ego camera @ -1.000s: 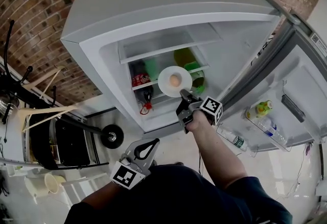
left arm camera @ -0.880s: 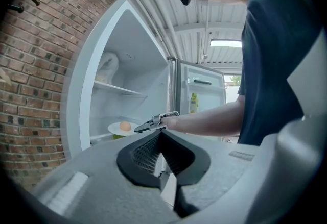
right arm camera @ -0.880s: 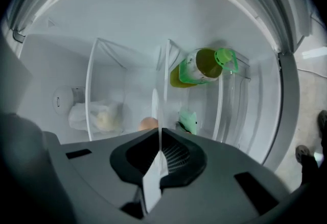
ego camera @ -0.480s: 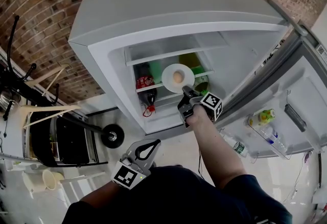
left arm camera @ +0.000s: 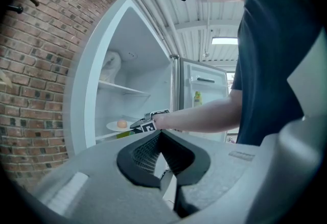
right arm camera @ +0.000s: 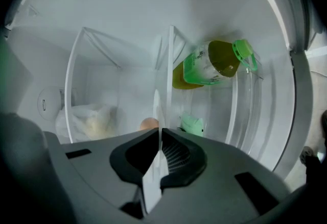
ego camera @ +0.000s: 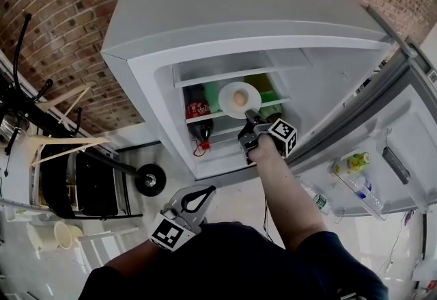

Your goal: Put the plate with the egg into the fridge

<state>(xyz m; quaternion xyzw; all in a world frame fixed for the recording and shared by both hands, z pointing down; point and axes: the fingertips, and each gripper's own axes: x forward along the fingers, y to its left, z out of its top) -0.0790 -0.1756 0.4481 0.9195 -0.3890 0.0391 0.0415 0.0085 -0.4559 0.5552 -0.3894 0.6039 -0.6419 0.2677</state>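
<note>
Your right gripper [ego camera: 248, 118] is clamped on the near rim of the white plate [ego camera: 239, 99], which shows edge-on between its pads in the right gripper view. The egg [ego camera: 239, 98] sits on the plate's middle. You hold the plate level at the mouth of the open fridge [ego camera: 232, 5], just over the front edge of the clear glass shelf [ego camera: 281, 98]. Whether the plate touches that shelf cannot be told. Your left gripper [ego camera: 196, 197] hangs low by your body, well apart from the fridge, with its jaws together and nothing between them. Past the plate, the right gripper view shows a green-capped bottle [right arm camera: 209, 67] of yellowish drink, which seems to be on the other side of the glass shelf from the plate. A small pale green item [right arm camera: 193, 125] sits near it. A white bag [right arm camera: 89, 121] lies further back on the egg's side, and the left gripper view places it on the upper shelf [left arm camera: 122, 89]. To the left of the plate, a dark cola bottle [ego camera: 198, 117] with a red label stands lower in the compartment. The fridge door [ego camera: 382, 155] is swung wide to your right and carries bottles [ego camera: 355, 163] in its rack. A brick wall [ego camera: 54, 18] runs behind and to the left, and wooden hangers [ego camera: 65, 145] lie over a dark rack beside the fridge.
</note>
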